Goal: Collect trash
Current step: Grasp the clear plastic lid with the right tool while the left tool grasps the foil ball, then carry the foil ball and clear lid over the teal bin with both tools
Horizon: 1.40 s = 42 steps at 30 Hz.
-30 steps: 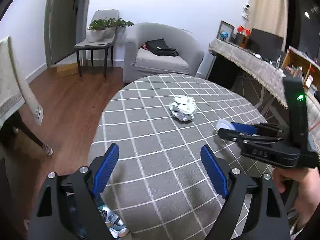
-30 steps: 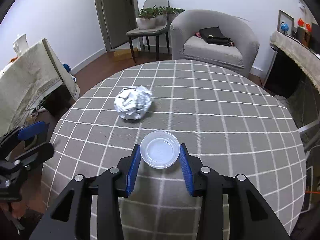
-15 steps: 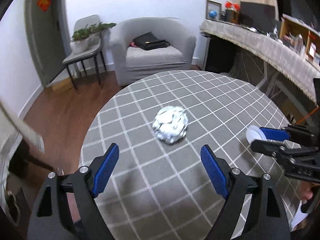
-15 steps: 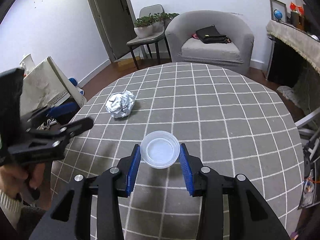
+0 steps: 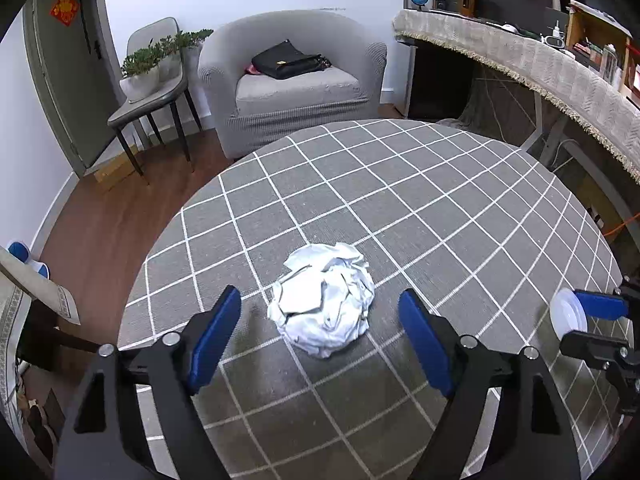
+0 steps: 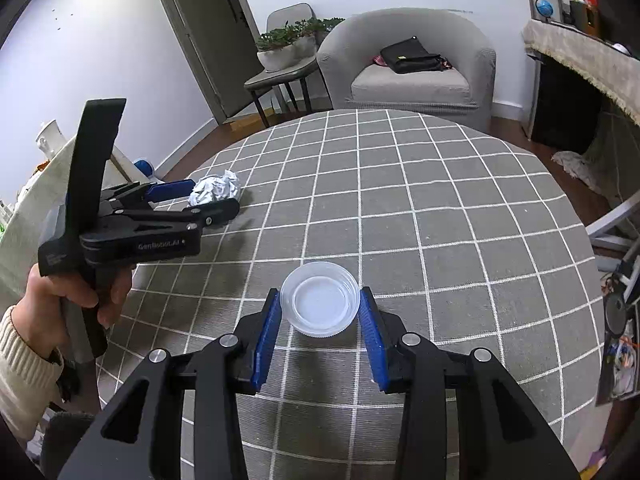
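Note:
A crumpled foil ball (image 5: 324, 304) lies on the round grey checked table (image 5: 400, 184). My left gripper (image 5: 320, 340) is open, and the ball sits between its blue fingertips without touching them. The right wrist view shows the same ball (image 6: 215, 191) at the tips of the left gripper (image 6: 196, 200). My right gripper (image 6: 319, 328) is shut on a clear plastic lid (image 6: 319, 298) and holds it just above the table. The lid also shows in the left wrist view (image 5: 568, 314) at the far right.
A grey armchair (image 5: 292, 80) with a black bag stands behind the table. A chair with potted plants (image 5: 152, 76) is to its left, by a door. A cloth-covered counter (image 5: 540, 64) runs along the right. A draped chair (image 6: 44, 184) stands at the left.
My left gripper has swung in over the table and moved up to the foil ball, which now lies between its open fingers. My right gripper still holds the lid.

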Available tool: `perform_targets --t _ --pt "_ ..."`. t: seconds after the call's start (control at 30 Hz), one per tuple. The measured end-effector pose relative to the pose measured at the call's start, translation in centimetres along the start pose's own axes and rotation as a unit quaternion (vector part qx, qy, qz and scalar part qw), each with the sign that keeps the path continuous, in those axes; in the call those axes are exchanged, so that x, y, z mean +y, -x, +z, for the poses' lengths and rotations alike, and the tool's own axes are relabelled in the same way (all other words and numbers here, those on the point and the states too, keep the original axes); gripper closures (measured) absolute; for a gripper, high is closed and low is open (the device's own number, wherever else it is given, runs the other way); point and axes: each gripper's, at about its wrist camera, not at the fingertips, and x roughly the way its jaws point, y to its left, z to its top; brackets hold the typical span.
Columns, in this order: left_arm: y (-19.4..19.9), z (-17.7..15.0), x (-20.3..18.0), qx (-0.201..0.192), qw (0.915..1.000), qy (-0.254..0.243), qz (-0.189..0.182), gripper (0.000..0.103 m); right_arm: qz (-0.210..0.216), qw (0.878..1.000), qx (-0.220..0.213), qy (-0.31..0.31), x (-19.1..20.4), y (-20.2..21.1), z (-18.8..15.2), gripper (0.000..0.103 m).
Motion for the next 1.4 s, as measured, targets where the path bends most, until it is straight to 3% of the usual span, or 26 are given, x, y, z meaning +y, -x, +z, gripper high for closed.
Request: perform_targets --t 0.07,0.1,0.2,0.33,0.53,0.9,1.4 --pt "-0.4 0.1 0.1 0.01 0.9999 0.004 0.003 0.034 0.001 1.0 0.0 -0.001 0.0 0.1 0.0 0.063" --pt "-0.8 0.1 0.3 0.019 0.9998 0.008 0.004 0.048 0.001 1.0 -0.001 -0.001 0.1 0.2 0.0 0.063" --pt "-0.4 0.0 0.9 0.018 0.9993 0.031 -0.006 0.053 0.004 1.0 -0.004 0.0 0.5 0.4 0.3 0.063" --pt "1.1 -0.9 1.3 0.014 0.9983 0.052 -0.022 0.053 0.005 1.0 -0.003 0.009 1.7 0.3 0.4 0.063" --pt "4.1 -3.0 2.9 0.008 0.9974 0.07 -0.017 0.052 0.006 0.999 0.007 0.032 3.7 -0.3 0.1 0.063" --pt "8.6 -7.7 8.1 0.007 0.9942 0.106 0.016 0.052 0.044 0.998 -0.008 0.047 8.5 -0.9 1.3 0.063" --pt "11.5 -15.6 14.1 0.019 0.9851 0.163 0.05 0.052 0.096 0.988 0.02 0.116 19.1 -5.5 1.7 0.063"
